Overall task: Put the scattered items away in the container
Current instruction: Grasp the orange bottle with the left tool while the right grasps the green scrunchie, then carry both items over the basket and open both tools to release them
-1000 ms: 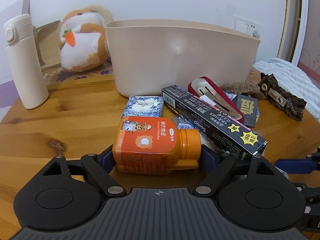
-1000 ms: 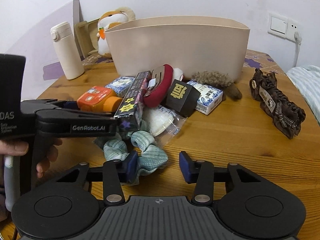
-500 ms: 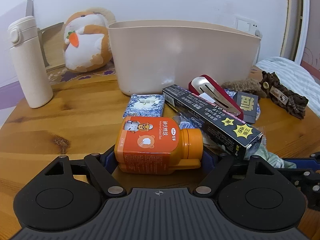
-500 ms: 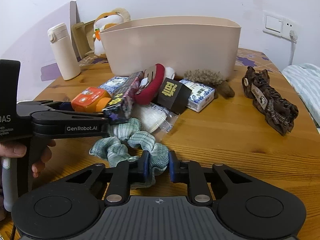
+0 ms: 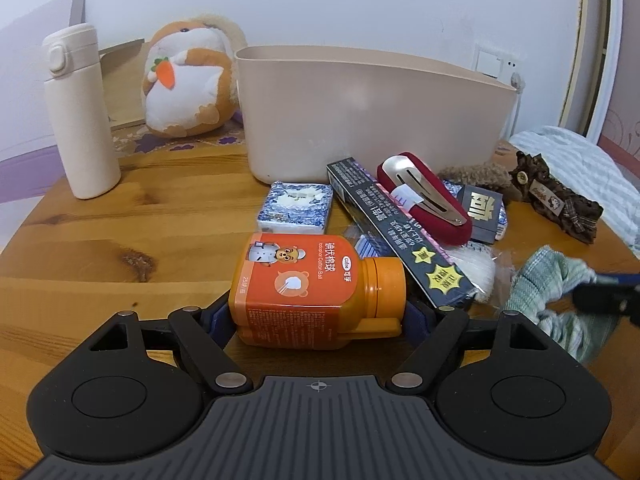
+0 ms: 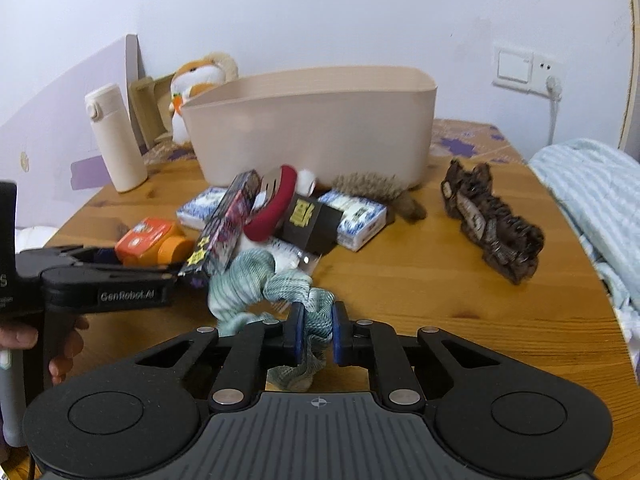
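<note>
Scrunchie (image 6: 276, 292) | right gripper (image 6: 314, 334) jaws just clamped on it, lifting it off table (image 6: 440, 288) mid-front | left gripper (image 5: 318, 316) grasps orange bottle (image 5: 316, 284) | container (image 6: 312, 128) at far edge | both loads ready to carry.

A cream flask (image 5: 78, 116) stands upright on the wooden desk (image 5: 80, 248), near a plush hamster (image 5: 188, 80). A striped blanket (image 6: 596, 200) lies beside the desk, and a wall socket (image 6: 524, 68) is above it.
</note>
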